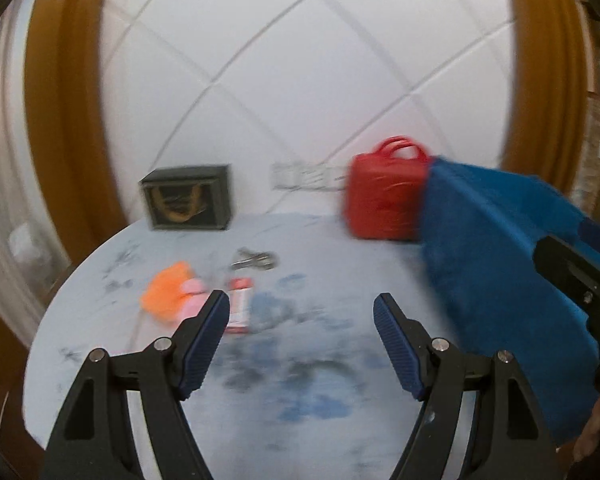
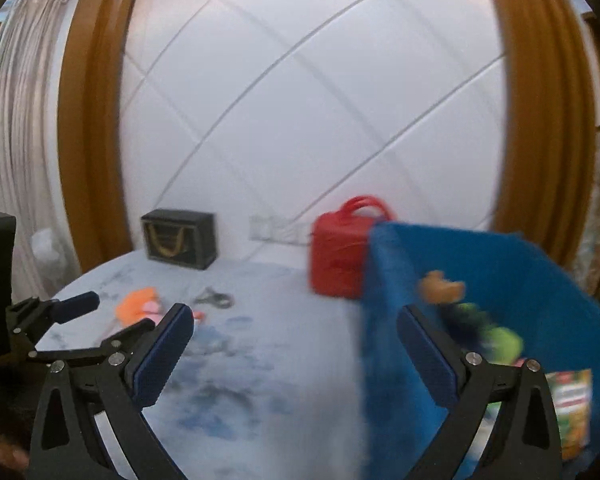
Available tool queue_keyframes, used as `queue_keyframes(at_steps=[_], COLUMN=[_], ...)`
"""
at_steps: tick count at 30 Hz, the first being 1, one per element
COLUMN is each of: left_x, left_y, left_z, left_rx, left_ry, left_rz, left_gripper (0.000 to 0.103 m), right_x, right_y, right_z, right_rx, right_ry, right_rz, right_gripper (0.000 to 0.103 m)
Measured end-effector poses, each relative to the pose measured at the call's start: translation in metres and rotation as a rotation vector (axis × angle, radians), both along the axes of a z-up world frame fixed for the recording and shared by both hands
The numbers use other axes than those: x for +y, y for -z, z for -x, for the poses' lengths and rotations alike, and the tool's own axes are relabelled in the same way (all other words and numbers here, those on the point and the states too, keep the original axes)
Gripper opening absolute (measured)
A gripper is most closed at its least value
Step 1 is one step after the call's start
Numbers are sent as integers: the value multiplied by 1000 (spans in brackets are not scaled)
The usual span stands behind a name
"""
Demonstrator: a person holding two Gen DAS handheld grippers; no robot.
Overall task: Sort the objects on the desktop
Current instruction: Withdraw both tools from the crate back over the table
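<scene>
My left gripper (image 1: 302, 304) hangs open over the round marbled table (image 1: 340, 420), with nothing between its fingers. Just beyond its left finger lie an orange item (image 1: 166, 292), a pink item (image 1: 194, 294) and a small red and white box (image 1: 240, 310). A pair of scissors (image 1: 256, 260) lies further back. My right gripper (image 2: 296, 316) is open too and holds nothing. It sits at the left wall of a blue felt bin (image 2: 500, 256), which holds a brown toy (image 2: 440, 288), a green item (image 2: 500, 340) and a printed packet (image 2: 572, 408). Both views are blurred.
A red handbag (image 1: 384, 196) stands at the back of the table beside the blue bin. A black box (image 1: 188, 196) with a gold pattern stands at the back left. Behind them is a white padded wall with an orange-brown frame (image 1: 60, 100). A curtain (image 2: 16, 120) hangs at far left.
</scene>
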State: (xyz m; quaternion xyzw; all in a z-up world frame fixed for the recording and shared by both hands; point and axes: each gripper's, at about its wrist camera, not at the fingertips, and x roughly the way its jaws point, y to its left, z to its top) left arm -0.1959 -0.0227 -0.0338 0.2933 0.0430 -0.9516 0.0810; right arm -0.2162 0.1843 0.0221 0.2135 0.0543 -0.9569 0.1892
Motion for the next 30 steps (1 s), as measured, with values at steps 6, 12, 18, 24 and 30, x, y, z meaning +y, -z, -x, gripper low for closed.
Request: queue_keyframes(at_steps=[6, 12, 18, 24, 30], left_x=[-106, -168, -194, -223, -261], left_y=[39, 82, 105, 119, 134], left_z=[8, 7, 0, 13, 53], left_rx=[-94, -195, -267, -293, -310], left_ry=[-90, -197, -216, -124, 70], left_rz=[-34, -78, -29, -3, 44], left_gripper=[74, 74, 74, 74, 74], right_x=[-95, -146, -178, -214, -253], right_y=[40, 83, 116, 135, 156], right_z=[37, 63, 79, 85, 92], right_rx=[-121, -216, -284, -340, -402], right_ry=[-55, -119, -166, -148, -28], right_rz=[-66, -121, -105, -122, -93], right_gripper=[103, 103, 103, 103, 103])
